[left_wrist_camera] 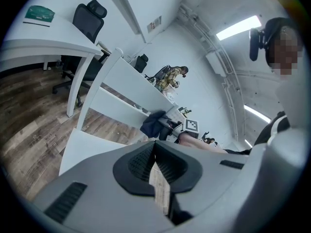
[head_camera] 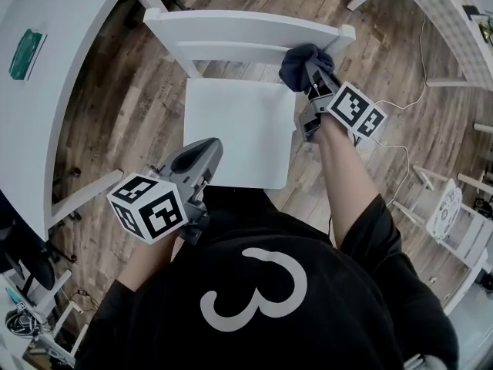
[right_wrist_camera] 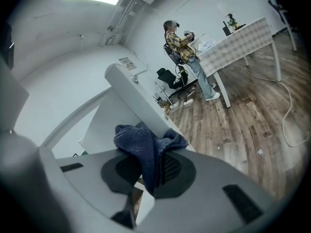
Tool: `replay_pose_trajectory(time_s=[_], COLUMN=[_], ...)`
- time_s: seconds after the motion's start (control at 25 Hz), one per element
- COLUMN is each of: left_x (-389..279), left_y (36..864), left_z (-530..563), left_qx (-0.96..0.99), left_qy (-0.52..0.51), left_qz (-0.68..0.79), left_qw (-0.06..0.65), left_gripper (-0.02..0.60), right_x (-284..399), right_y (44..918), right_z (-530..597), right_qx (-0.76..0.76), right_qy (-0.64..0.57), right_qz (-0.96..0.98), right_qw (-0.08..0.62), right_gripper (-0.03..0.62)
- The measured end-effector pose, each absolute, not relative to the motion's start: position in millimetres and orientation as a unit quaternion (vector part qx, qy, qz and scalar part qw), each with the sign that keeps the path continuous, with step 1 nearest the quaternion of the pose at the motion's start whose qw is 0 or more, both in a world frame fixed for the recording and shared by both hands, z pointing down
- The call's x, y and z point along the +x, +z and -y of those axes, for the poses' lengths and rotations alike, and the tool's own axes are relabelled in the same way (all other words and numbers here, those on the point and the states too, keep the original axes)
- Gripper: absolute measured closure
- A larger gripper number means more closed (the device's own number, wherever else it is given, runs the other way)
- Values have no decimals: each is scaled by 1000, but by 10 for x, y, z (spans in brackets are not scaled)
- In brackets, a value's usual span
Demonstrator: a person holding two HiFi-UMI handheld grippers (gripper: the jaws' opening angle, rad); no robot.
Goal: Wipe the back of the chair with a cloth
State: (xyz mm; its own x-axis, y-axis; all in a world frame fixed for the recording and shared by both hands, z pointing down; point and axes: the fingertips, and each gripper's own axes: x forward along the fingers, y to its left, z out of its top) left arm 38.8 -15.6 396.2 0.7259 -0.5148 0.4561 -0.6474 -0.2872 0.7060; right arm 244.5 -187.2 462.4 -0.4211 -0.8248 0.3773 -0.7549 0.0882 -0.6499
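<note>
A white wooden chair (head_camera: 239, 129) stands in front of me, its back rail (head_camera: 239, 28) at the far side. My right gripper (head_camera: 314, 72) is shut on a dark blue cloth (head_camera: 302, 64), which is pressed against the right end of the back rail. In the right gripper view the cloth (right_wrist_camera: 146, 147) bunches between the jaws against the rail (right_wrist_camera: 133, 93). My left gripper (head_camera: 202, 154) hangs over the seat's near left corner, shut with nothing in it. The left gripper view shows the chair back (left_wrist_camera: 124, 89) and the cloth (left_wrist_camera: 154, 124) farther off.
A white table (head_camera: 46, 75) with a green book (head_camera: 27, 52) stands to the left. A checked-cloth table (head_camera: 443, 14) stands at the far right, with a white cable (head_camera: 412, 99) on the wood floor. Another person (right_wrist_camera: 181, 45) stands in the distance. Small white furniture (head_camera: 454, 214) sits at the right.
</note>
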Motion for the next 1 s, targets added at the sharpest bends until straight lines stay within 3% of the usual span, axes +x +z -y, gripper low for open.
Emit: replay_pose_trajectory(time_s=[0.52, 1.0], left_x=[121, -650], left_y=[3869, 3925], left_z=[218, 346], left_qx=[807, 791], left_qy=[75, 67], left_qz=[358, 389], left_qw=[464, 468], left_gripper=[568, 568], right_x=[2288, 1061], right_y=[4400, 4482], right_z=[1697, 1535], right_qx=[-522, -452], right_qy=[-368, -371], right_qz=[-769, -811], right_qw=[27, 3], right_gripper=[545, 545])
